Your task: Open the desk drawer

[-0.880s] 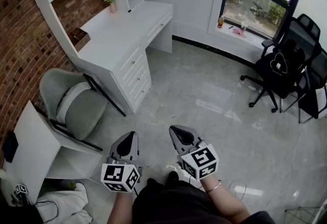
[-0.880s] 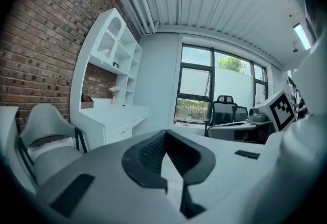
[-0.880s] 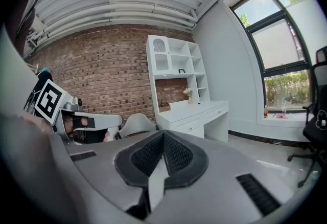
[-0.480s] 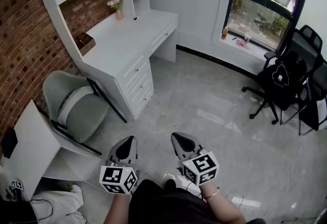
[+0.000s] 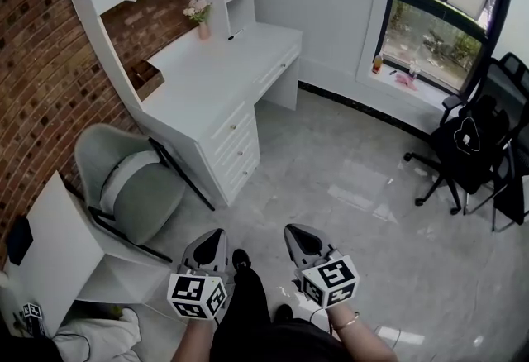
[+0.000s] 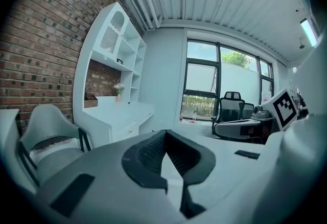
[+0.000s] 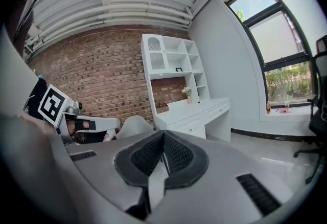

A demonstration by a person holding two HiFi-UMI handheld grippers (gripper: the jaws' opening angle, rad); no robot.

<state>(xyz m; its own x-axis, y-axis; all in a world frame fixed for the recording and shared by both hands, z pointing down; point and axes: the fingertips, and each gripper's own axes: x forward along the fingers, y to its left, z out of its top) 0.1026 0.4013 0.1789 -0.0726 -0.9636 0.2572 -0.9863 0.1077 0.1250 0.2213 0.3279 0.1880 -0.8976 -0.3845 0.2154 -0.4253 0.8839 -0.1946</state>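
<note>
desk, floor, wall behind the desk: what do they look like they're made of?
Desk: white painted or laminated board, going by the smooth, even matte faces and panelled drawer fronts; which of the two can't be told.
Floor: pale grey glossy tile or polished stone; it shows bright reflections and faint veining.
Wall: bare red-brown brick, rough and matte, with mortar joints visible.

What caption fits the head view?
Left gripper and right gripper, both shut, above the floor, white desk ahead.

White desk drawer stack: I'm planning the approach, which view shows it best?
The head view: the white desk drawer stack shows whole from above, all its fronts visible. Both gripper views show it small and far off.
</note>
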